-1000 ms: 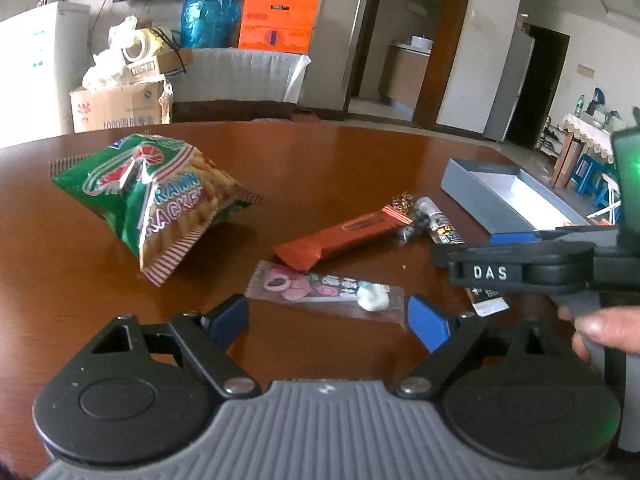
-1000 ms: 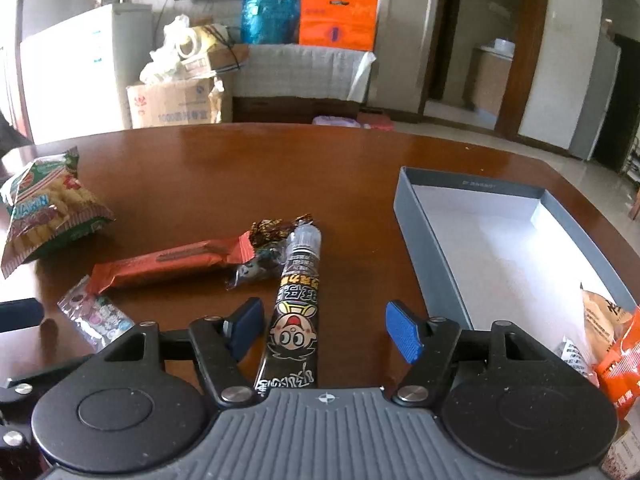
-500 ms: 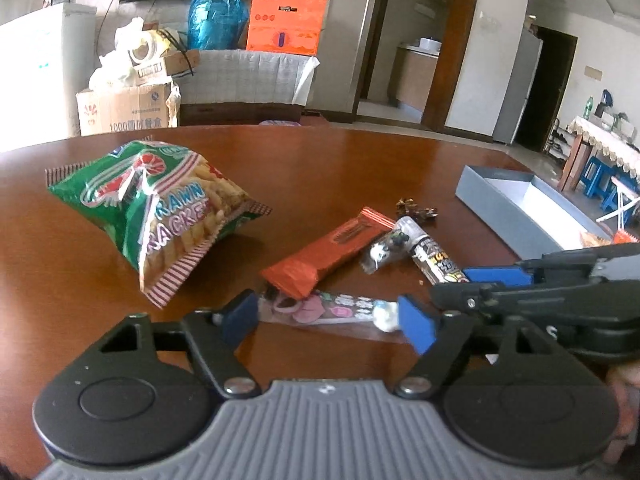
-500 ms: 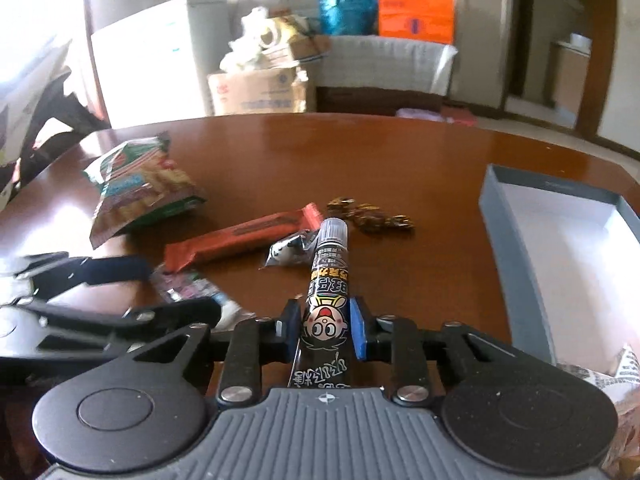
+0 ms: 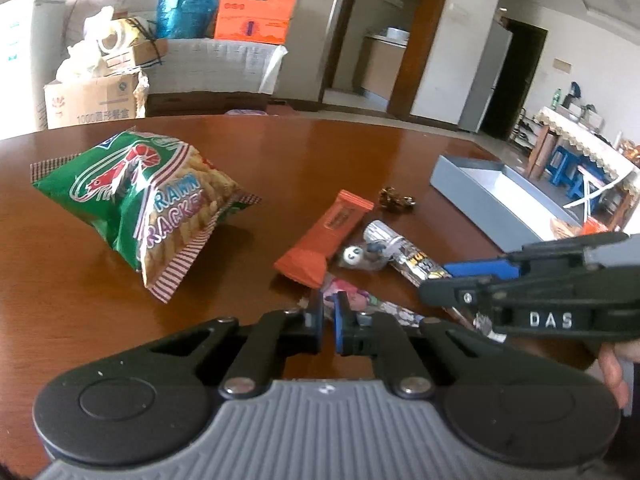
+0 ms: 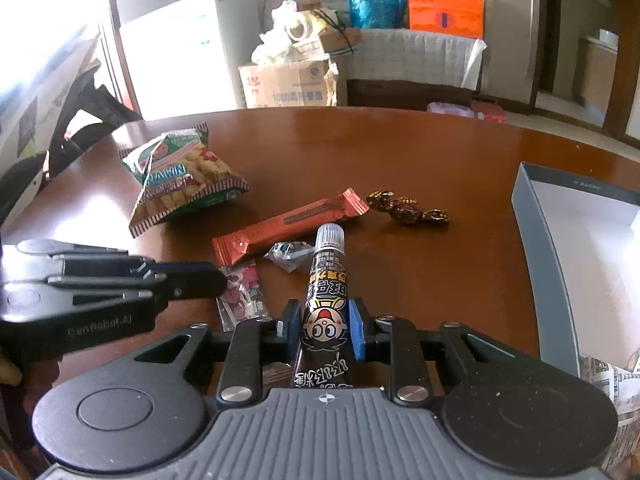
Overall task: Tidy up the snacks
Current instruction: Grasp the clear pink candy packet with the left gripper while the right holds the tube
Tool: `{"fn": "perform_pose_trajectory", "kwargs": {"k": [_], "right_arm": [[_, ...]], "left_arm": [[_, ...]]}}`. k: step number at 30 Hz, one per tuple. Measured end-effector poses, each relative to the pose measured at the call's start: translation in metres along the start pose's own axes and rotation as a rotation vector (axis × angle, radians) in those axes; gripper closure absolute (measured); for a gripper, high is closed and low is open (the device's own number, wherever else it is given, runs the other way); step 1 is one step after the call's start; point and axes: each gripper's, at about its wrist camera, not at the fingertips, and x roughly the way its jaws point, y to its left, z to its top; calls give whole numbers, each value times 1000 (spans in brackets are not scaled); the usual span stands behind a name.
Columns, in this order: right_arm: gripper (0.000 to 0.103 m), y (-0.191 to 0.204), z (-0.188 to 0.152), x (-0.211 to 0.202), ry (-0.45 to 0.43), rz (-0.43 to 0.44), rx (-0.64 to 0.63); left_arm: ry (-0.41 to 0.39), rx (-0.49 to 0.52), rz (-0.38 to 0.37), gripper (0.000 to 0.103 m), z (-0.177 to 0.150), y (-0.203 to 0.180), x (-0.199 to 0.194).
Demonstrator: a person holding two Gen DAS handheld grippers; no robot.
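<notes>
Both grippers are working at once here, 2 grabs side by side on the brown table (image 6: 400,152). The right gripper (image 6: 325,330) is clamping the black candy tube (image 6: 326,280) between its blue pads, squeezing the lower body while the capped end is pointing straight away from the camera. So the tube's long axis is running along the fingers, not across them, and that is the relation to watch: the gray box (image 6: 536,240) is sitting off to the right of this gripper, well apart from the tube's cap, so the carry will likely be a swing to the right with the tube sticking out forward.

Over on the left, the left gripper (image 5: 328,322) is pinched fully together, and the clear pink-printed packet (image 5: 362,300) is lying right at its tips. The pads seem to be nipping the packet's near end, with the rest of it trailing off to the right, under the other gripper.

Staying put on the table: the green prawn cracker bag (image 5: 148,204) far left, the orange bar (image 5: 326,240) lying diagonally, a small silver wrapped sweet (image 5: 360,258) and a gold-brown twisted candy (image 6: 408,206) beyond. The right hand is the nearer one to the box.
</notes>
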Motion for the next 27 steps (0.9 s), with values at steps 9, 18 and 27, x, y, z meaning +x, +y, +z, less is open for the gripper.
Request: {"fn": "perform_pose_trajectory", "kwargs": {"k": [9, 18, 27], "right_arm": [[76, -4, -2, -3, 5, -16, -10], [76, 8, -9, 3, 7, 15, -93], [76, 8, -9, -2, 29, 69, -72]], "left_arm": [[16, 55, 7, 101, 1, -14, -7], [41, 90, 62, 98, -7, -15, -12], [28, -32, -15, 19, -6, 0, -19]]}}
